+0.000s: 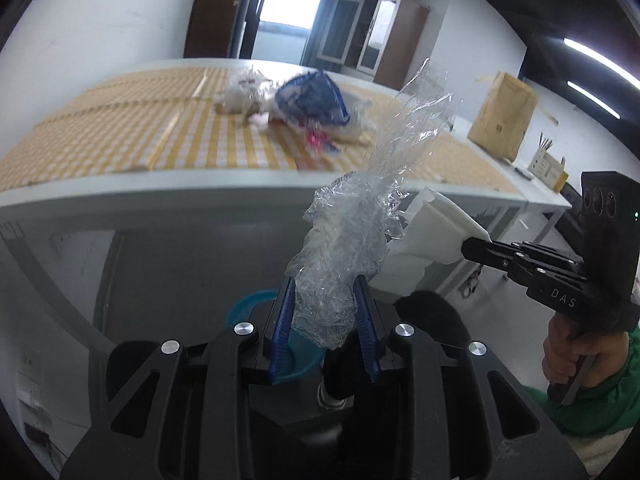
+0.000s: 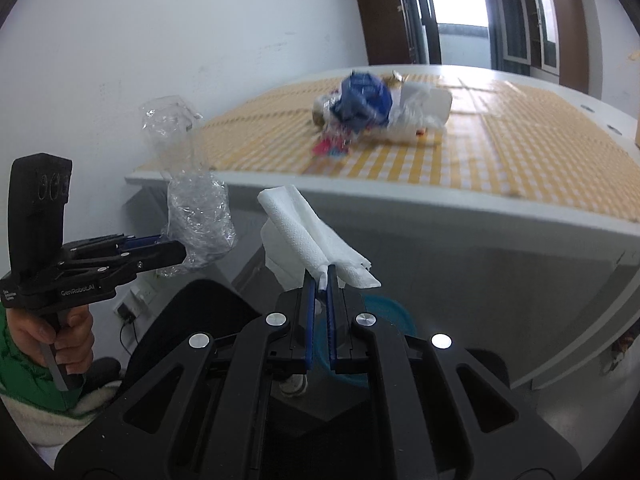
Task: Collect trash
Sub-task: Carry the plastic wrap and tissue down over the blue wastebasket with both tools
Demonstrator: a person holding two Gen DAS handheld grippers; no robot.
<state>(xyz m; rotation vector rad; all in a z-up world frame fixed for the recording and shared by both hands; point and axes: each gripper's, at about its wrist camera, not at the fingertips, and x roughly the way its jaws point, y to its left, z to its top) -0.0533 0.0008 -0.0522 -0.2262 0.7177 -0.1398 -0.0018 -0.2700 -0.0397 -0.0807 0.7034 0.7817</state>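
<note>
Gripping clear plastic wrap point(image 1: 340, 256), left jaws; right jaws clamp white tissue point(image 2: 316, 236).

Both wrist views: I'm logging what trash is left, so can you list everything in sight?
Clear plastic wrap: one, transparent, pinched by the left gripper, off the table.
Paper towel: one, white, clamped by the right gripper.
Trash pile: one heap, blue, white and red, on the table, blurred.
Table: one, yellow checked cloth, white edge.
Bin: one, blue rim, on the floor under the grippers.
Cardboard box: one, brown, right of the table.
Hands: two, green sleeves, holding the gripper handles.
</note>
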